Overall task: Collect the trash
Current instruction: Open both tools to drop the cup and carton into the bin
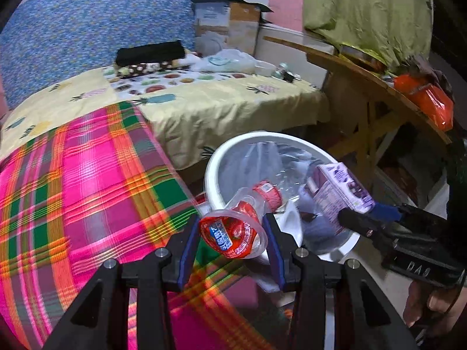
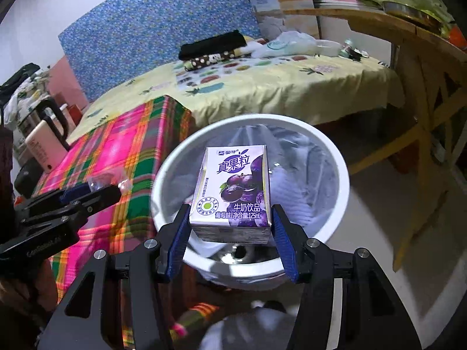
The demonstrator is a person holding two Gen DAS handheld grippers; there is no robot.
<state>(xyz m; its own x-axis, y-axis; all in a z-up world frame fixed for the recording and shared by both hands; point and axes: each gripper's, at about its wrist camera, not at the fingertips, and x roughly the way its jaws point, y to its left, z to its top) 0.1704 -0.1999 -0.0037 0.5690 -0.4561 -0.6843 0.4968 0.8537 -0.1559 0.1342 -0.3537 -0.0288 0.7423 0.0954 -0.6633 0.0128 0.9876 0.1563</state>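
Observation:
My left gripper [image 1: 232, 240] is shut on a crushed clear plastic cup with a red label [image 1: 233, 232], held over the near left rim of the white bin [image 1: 210, 172]. The bin is lined with a clear bag. My right gripper [image 2: 230, 232] is shut on a small purple grape milk carton [image 2: 233, 186], upright above the white bin [image 2: 338, 160]. In the left wrist view the carton [image 1: 340, 192] and the right gripper [image 1: 362, 214] hang over the bin's right side. In the right wrist view the left gripper [image 2: 87, 197] shows at the left with clear plastic in it.
A bed with a pink plaid blanket [image 1: 87, 180] and a yellow sheet [image 1: 233, 105] runs beside the bin. A wooden table [image 1: 376, 87] with an orange bag [image 1: 432, 102] stands at the right. A kettle and a phone [image 2: 43, 145] sit at the far left. Cardboard boxes [image 1: 227, 26] stand behind the bed.

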